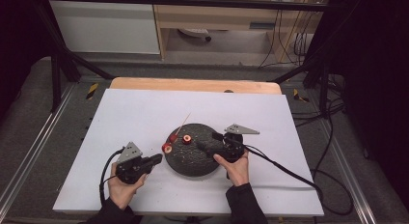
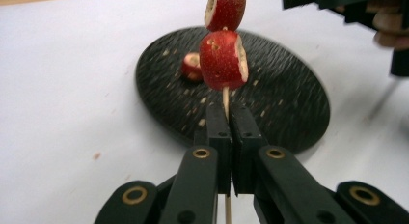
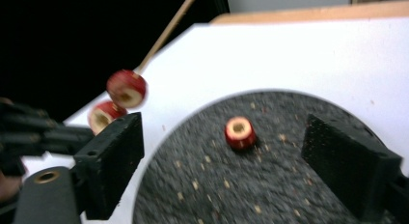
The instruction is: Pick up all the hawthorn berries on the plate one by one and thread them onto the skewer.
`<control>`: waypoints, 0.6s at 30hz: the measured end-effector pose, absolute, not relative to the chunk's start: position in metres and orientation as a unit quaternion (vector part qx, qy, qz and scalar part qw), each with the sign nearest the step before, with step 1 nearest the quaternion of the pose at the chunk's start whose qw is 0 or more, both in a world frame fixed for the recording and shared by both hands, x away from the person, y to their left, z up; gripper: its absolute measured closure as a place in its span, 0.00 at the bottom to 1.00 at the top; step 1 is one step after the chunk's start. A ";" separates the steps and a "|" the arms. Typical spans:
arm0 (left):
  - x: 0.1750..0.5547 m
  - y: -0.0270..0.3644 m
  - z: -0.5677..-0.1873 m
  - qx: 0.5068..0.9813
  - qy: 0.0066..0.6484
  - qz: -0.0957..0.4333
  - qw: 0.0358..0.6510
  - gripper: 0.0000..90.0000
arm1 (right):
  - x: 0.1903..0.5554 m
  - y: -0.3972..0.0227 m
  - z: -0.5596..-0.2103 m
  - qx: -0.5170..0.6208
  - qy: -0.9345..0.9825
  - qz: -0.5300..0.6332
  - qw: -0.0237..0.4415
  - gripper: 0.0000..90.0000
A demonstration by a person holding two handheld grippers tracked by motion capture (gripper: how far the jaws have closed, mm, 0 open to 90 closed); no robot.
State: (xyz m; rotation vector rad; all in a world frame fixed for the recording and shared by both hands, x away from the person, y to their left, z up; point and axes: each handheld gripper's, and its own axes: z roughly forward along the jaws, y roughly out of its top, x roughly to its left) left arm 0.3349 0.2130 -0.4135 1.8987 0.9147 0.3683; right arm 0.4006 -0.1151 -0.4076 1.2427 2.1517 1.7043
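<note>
Thin wooden skewer [image 2: 225, 96] carrying two red fruit pieces [image 2: 223, 60] with pale cut faces, raised over the near-left edge of the black plate [image 1: 193, 161]. Clamped between the closed jaws of the left gripper [image 2: 226, 132], just below the lower piece. On the speckled plate: one loose ring-shaped red piece [image 3: 239, 133], pale centre up. Right gripper [image 3: 222, 151] released, jaws wide apart above the plate, loose piece between them untouched. Upper fruit piece cut off at the frame top in the left gripper view; plate surface blurred.
</note>
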 end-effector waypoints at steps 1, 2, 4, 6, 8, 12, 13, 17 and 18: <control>0.333 0.218 -0.414 0.780 0.375 0.153 0.476 0.98 | 0.401 -0.116 -0.408 0.409 0.722 0.555 0.066 0.15; 0.332 0.222 -0.416 0.782 0.376 0.153 0.473 0.98 | 0.401 -0.116 -0.409 0.408 0.730 0.544 0.067 0.13; 0.329 0.230 -0.418 0.784 0.377 0.155 0.468 0.98 | 0.403 -0.117 -0.409 0.405 0.748 0.523 0.058 0.11; 0.327 0.237 -0.420 0.786 0.379 0.155 0.464 0.98 | 0.403 -0.118 -0.410 0.403 0.762 0.504 0.054 0.10; 0.325 0.241 -0.421 0.788 0.375 0.155 0.462 0.98 | 0.405 -0.117 -0.410 0.400 0.777 0.484 0.054 0.08; 0.321 0.248 -0.425 0.795 0.371 0.154 0.455 0.98 | 0.406 -0.110 -0.407 0.385 0.806 0.448 0.048 0.06; 0.321 0.250 -0.427 0.796 0.371 0.151 0.455 0.98 | 0.407 -0.108 -0.406 0.379 0.812 0.440 0.049 0.05; 0.320 0.258 -0.430 0.792 0.375 0.146 0.459 0.98 | 0.412 -0.101 -0.402 0.373 0.827 0.417 0.050 0.05; 0.320 0.260 -0.430 0.792 0.374 0.145 0.460 0.98 | 0.413 -0.099 -0.401 0.370 0.831 0.412 0.053 0.05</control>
